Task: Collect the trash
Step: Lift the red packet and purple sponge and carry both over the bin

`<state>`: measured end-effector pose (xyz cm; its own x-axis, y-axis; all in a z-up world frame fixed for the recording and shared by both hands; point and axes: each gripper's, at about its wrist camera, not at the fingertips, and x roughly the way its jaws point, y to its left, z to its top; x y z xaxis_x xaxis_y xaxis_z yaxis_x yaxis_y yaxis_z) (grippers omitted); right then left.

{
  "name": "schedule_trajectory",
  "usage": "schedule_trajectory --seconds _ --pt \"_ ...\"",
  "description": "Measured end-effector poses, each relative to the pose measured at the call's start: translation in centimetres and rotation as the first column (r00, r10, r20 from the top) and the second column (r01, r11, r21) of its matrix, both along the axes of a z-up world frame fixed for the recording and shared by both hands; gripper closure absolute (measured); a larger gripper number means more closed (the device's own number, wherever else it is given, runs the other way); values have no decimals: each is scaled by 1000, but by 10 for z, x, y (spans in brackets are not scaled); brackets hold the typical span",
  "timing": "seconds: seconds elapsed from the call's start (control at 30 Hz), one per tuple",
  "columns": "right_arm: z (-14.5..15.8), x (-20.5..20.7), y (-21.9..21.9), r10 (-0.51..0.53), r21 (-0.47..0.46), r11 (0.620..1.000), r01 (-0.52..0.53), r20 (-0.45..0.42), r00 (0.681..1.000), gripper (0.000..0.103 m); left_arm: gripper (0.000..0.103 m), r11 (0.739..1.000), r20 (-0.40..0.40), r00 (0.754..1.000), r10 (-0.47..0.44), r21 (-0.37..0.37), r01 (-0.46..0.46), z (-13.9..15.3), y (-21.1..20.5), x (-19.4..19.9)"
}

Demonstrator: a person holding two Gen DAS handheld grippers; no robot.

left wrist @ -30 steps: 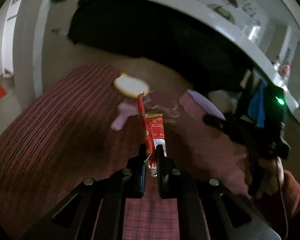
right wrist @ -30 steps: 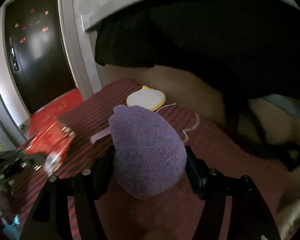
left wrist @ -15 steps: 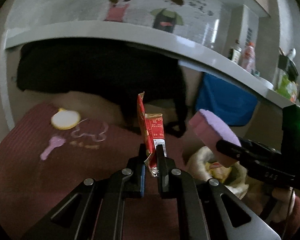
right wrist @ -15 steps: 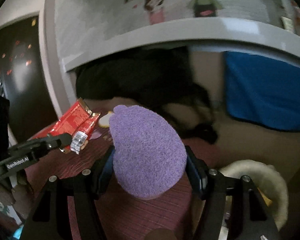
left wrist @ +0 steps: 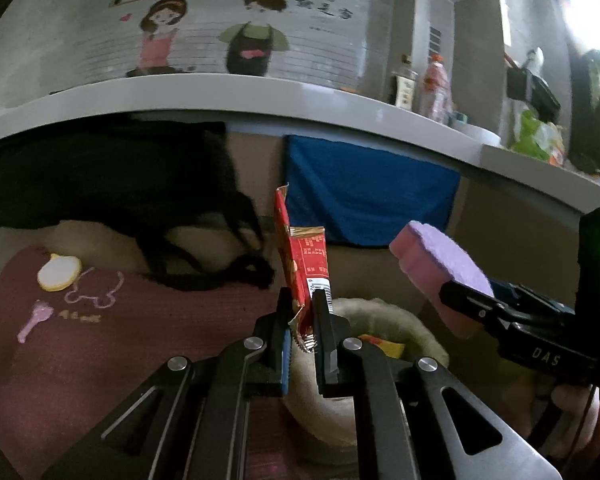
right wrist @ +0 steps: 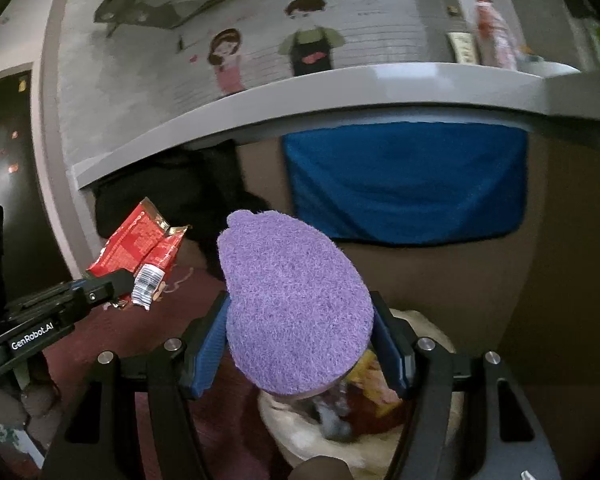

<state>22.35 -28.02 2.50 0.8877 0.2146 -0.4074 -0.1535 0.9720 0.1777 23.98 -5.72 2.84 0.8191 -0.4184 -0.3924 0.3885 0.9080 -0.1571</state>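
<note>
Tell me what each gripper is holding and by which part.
The left gripper pinches a red snack wrapper by its bottom end, near the barcode. The right gripper clamps a purple sponge by its two side edges, at the wider end.

A dark red striped cloth (left wrist: 100, 344) covers the surface. On it, left of the cream fluffy basket (left wrist: 404, 320), lie a round white-yellow pad (left wrist: 59, 272), a small pink brush (left wrist: 34, 319) and a pale cord (left wrist: 96, 294).
</note>
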Motion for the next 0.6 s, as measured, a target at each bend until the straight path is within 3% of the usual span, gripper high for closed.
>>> schedule_trajectory --seconds 0.3,0.6 --pt "-5 -20 -46 -77 27 997 76 15 997 41 94 999 -6 999 -33 26 33 -7 -43 -2" --pt "-18 -18 -65 -109 42 993 109 -4 994 40 94 998 -27 998 -55 25 56 -19 -63 9"
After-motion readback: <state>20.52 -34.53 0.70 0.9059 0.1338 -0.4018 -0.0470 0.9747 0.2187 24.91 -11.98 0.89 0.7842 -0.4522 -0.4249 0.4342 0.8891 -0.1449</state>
